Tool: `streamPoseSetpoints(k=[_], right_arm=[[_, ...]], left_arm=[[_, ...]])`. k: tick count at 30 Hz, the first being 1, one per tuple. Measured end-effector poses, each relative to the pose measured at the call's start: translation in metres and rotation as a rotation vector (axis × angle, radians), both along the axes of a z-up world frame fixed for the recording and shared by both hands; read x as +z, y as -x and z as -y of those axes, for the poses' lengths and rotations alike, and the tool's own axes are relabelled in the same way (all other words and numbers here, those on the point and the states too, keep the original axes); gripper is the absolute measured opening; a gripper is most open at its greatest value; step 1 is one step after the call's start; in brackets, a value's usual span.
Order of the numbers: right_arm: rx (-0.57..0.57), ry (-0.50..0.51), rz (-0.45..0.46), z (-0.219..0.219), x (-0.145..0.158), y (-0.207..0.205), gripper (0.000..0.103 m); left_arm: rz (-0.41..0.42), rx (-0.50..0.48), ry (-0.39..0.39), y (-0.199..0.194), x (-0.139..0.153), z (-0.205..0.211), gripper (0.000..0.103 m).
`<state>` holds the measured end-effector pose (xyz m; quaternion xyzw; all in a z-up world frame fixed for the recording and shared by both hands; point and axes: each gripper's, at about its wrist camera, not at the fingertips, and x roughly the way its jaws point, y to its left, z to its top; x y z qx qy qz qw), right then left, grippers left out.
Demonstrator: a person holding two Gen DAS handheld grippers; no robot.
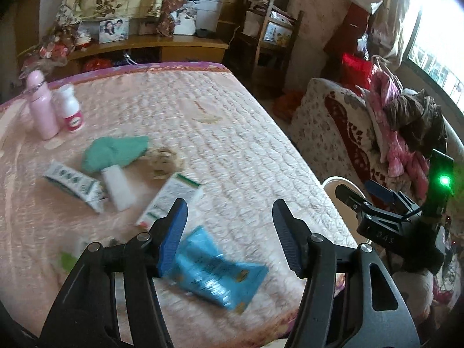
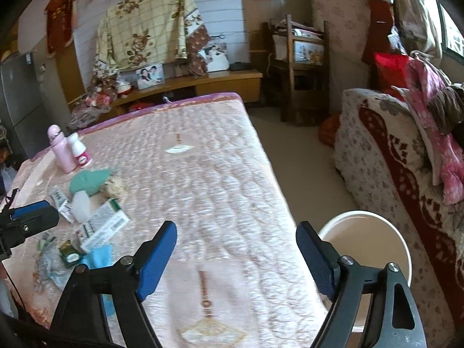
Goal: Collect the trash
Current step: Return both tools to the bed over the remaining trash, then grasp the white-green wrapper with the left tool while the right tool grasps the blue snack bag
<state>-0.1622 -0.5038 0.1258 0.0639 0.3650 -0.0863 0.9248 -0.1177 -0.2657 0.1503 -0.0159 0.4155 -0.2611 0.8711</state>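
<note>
The left tool hangs over the near part of the bed with its blue pads spread wide and nothing between them. A blue wrapper lies flat on the quilt just below the gap, its left edge hidden behind the left pad; motion blur smears its print beyond reading. Past it sit a white-and-green box, a white tube, a white block, a teal cloth and a crumpled beige wad, all close together. A pink bottle and a small white bottle stand upright side by side near the far left edge.

The right tool is also wide open and empty, held over the bed's right edge. A white bucket stands on the floor beside the bed, partly covered by the tool's right finger, its lower part cut off. In the right wrist view, the small pieces at the left near the dark-green packet are too blurred to identify.
</note>
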Motion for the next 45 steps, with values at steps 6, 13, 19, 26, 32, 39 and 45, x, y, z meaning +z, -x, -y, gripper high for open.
streamPoseSetpoints(k=[6, 13, 19, 26, 32, 39, 45], right_arm=[[0.058, -0.008, -0.004, -0.032, 0.000, -0.007, 0.087], [0.150, -0.032, -0.032, -0.070, -0.010, -0.014, 0.087], [0.240, -0.037, -0.077, -0.109, -0.027, -0.020, 0.087], [0.322, -0.062, -0.122, -0.137, -0.042, -0.022, 0.087], [0.387, -0.086, -0.175, -0.149, -0.062, -0.024, 0.088], [0.464, -0.064, -0.238, -0.166, -0.088, -0.035, 0.088], [0.502, -0.022, -0.299, -0.178, -0.110, -0.044, 0.087]], left_arm=[[0.009, 0.081, -0.001, 0.003, 0.009, -0.070, 0.060], [0.005, 0.160, -0.042, 0.012, 0.006, -0.139, 0.060], [-0.047, 0.186, -0.062, 0.018, -0.017, -0.167, 0.060], [-0.127, 0.188, -0.042, 0.002, -0.052, -0.164, 0.060], [-0.146, 0.183, -0.063, -0.023, -0.074, -0.152, 0.060], [-0.162, 0.170, -0.135, -0.043, -0.096, -0.139, 0.060], [-0.197, 0.169, -0.099, -0.053, -0.102, -0.147, 0.036]])
